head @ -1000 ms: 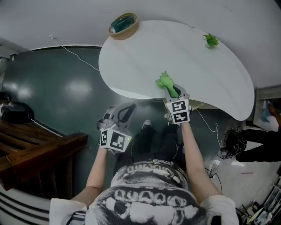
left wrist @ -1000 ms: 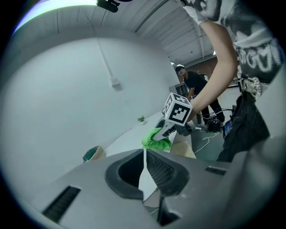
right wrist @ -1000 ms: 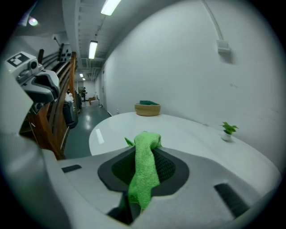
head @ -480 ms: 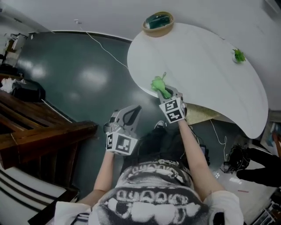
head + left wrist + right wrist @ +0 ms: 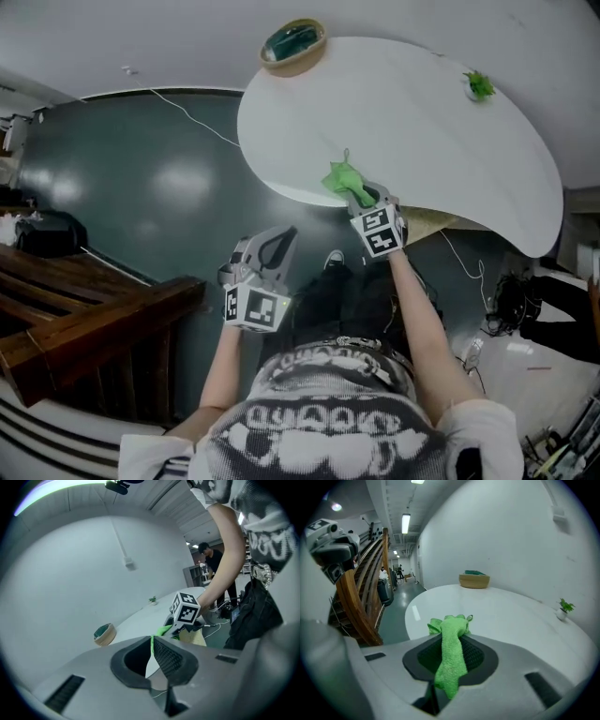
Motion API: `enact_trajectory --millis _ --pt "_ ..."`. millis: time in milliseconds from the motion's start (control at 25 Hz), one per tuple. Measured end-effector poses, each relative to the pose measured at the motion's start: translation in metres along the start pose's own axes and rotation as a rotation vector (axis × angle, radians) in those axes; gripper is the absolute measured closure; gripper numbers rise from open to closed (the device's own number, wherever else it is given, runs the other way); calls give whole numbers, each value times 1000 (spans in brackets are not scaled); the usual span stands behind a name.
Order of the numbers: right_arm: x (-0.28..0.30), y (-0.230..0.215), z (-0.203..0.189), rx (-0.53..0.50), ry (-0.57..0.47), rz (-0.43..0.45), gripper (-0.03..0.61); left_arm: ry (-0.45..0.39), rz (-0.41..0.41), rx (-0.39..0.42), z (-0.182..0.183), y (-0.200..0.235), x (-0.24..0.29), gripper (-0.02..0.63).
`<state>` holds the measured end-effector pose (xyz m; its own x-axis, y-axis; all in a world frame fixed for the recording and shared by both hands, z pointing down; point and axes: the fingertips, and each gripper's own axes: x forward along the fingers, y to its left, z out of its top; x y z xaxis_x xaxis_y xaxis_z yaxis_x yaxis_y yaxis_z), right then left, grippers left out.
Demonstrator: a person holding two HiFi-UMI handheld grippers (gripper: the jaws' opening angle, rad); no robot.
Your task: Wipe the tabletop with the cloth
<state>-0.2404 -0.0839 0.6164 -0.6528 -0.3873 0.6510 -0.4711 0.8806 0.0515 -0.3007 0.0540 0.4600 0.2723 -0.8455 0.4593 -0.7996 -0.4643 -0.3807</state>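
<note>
The right gripper (image 5: 365, 199) is clenched on the green cloth (image 5: 342, 176). In the right gripper view the cloth runs as a folded strip between the two jaws, and its bunched end comes out in front of them. This end is over the near edge of the white tabletop (image 5: 422, 122), at the side where the rounded top curves inward. I cannot tell whether the cloth presses on the surface or only hangs just above it. The left gripper (image 5: 280, 238) is held lower and to the left, over the dark green floor (image 5: 141, 187) and apart from the table. Its jaws are closed with the tips together, and nothing is between them. At the far left edge of the tabletop stands a round woven basket (image 5: 293, 45) with something dark green inside. A small green plant (image 5: 480, 85) stands at the far right side, well apart from the cloth. A thin white cable (image 5: 192, 117) lies on the floor beside the table. A dark wooden staircase (image 5: 84, 319) is at the person's left. In the left gripper view another person (image 5: 210, 557) stands far behind, near some shelves.
</note>
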Motion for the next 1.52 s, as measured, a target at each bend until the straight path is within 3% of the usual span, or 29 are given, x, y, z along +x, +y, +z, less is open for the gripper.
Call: enact_trajectory --millis 280,720,1040,1520 --pt "-57 -78 -54 99 49 -179 514 -104 -127 77 47 -32 41 597" --pt "-181 -199 -161 237 137 -410 514 -197 -251 148 132 -102 102 598" --pt "-280 -276 -252 301 169 -522 514 -213 -283 163 193 -176 134 597" --pt "-393 -333 -354 391 167 -584 514 -227 -302 151 264 -282 177 598"
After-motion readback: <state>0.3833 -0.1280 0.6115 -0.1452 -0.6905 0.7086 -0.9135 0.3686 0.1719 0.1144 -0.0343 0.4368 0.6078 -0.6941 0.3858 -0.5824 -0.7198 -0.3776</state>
